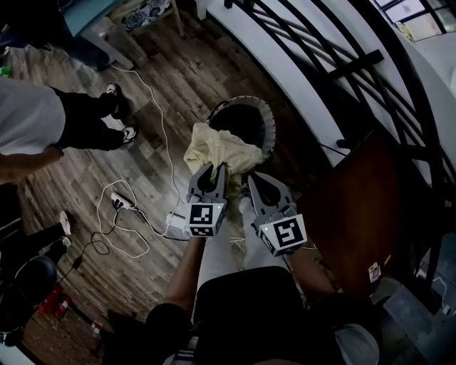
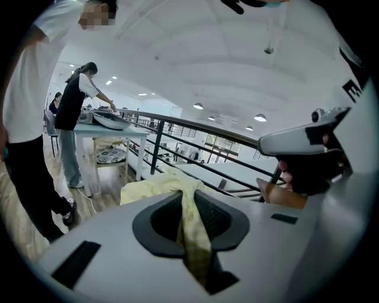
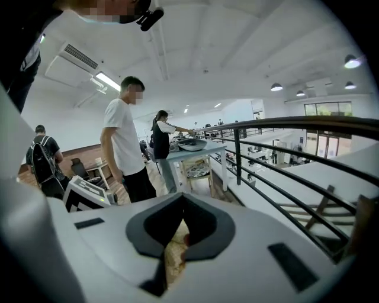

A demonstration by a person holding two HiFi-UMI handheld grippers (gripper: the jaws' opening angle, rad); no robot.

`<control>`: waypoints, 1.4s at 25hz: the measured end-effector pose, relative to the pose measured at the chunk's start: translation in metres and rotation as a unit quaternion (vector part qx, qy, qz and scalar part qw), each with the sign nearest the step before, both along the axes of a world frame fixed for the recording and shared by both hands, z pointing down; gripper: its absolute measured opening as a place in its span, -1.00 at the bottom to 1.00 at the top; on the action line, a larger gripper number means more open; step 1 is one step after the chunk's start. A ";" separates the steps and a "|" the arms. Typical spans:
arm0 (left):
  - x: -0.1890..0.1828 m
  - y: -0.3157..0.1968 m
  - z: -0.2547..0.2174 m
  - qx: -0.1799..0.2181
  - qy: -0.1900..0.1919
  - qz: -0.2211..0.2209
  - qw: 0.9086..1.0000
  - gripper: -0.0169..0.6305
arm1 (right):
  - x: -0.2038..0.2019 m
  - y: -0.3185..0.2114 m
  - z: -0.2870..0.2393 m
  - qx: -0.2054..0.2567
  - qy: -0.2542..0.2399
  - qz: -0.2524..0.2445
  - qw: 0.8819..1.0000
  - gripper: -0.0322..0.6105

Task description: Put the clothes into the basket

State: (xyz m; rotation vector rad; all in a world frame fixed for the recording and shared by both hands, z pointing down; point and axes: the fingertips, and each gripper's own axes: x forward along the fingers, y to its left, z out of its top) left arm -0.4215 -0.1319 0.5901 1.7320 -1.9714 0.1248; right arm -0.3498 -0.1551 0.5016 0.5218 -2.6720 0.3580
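A pale yellow cloth hangs bunched over the near rim of a round woven basket with a dark inside. Both grippers hold the cloth from the near side. My left gripper is shut on a fold of it, and in the left gripper view the cloth runs as a strip between the jaws of that gripper. My right gripper is close beside it on the right, shut on another bit of the cloth, which shows in the slot of its jaws.
A person stands at the left on the wood floor. White cables and a power strip lie at lower left. A black railing curves behind the basket, and a brown board stands at the right. A table with a chair is at the top.
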 end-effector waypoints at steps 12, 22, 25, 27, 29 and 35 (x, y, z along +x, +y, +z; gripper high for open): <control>-0.004 -0.015 0.134 -0.047 0.013 0.039 0.998 -0.76 | -0.001 -0.003 0.096 -0.025 0.024 0.051 0.998 -0.87; -0.006 -0.025 0.222 -0.082 0.008 0.063 0.995 -0.76 | -0.004 -0.012 0.155 -0.034 0.036 0.077 0.996 -0.87; 0.001 -0.024 0.248 -0.093 0.009 0.081 0.992 -0.76 | -0.002 -0.009 0.175 -0.043 0.044 0.080 0.995 -0.87; 0.004 -0.019 0.264 -0.105 0.012 0.090 0.990 -0.76 | -0.003 -0.006 0.185 -0.050 0.049 0.078 0.995 -0.87; 0.004 -0.018 0.280 -0.116 0.014 0.094 0.989 -0.76 | -0.005 -0.006 0.194 -0.052 0.053 0.073 0.995 -0.87; 0.010 -0.012 0.317 -0.148 0.014 0.098 0.984 -0.76 | -0.004 -0.010 0.215 -0.051 0.061 0.069 0.994 -0.87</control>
